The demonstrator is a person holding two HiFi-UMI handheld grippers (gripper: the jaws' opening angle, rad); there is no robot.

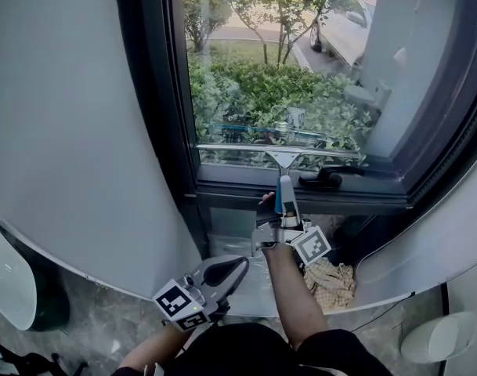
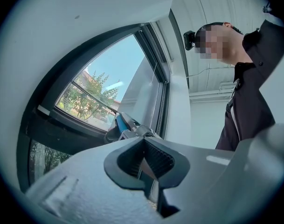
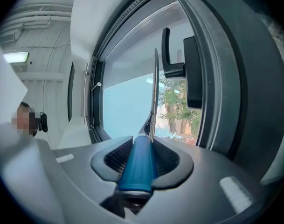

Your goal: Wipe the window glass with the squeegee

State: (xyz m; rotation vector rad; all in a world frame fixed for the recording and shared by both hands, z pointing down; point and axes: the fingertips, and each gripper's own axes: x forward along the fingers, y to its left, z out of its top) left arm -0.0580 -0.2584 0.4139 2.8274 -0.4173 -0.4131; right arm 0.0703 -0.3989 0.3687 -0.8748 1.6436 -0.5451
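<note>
The squeegee (image 1: 283, 163) has a blue handle (image 3: 138, 164) and a long metal blade (image 1: 277, 150) that lies across the bottom of the window glass (image 1: 285, 61). My right gripper (image 1: 283, 214) is shut on the blue handle, pointing up at the pane; in the right gripper view the blade (image 3: 155, 92) stands edge-on against the glass beside the black window handle (image 3: 179, 66). My left gripper (image 1: 222, 271) hangs lower left, near the wall, shut with nothing between its jaws. In the left gripper view the squeegee handle (image 2: 121, 123) shows beyond it.
A dark window frame (image 1: 156, 108) borders the pane, with a black window handle (image 1: 326, 178) on the lower rail. A checked cloth (image 1: 332, 280) lies on the floor below the sill. White wall (image 1: 58, 116) fills the left. A person's dark sleeve (image 2: 253, 97) shows in the left gripper view.
</note>
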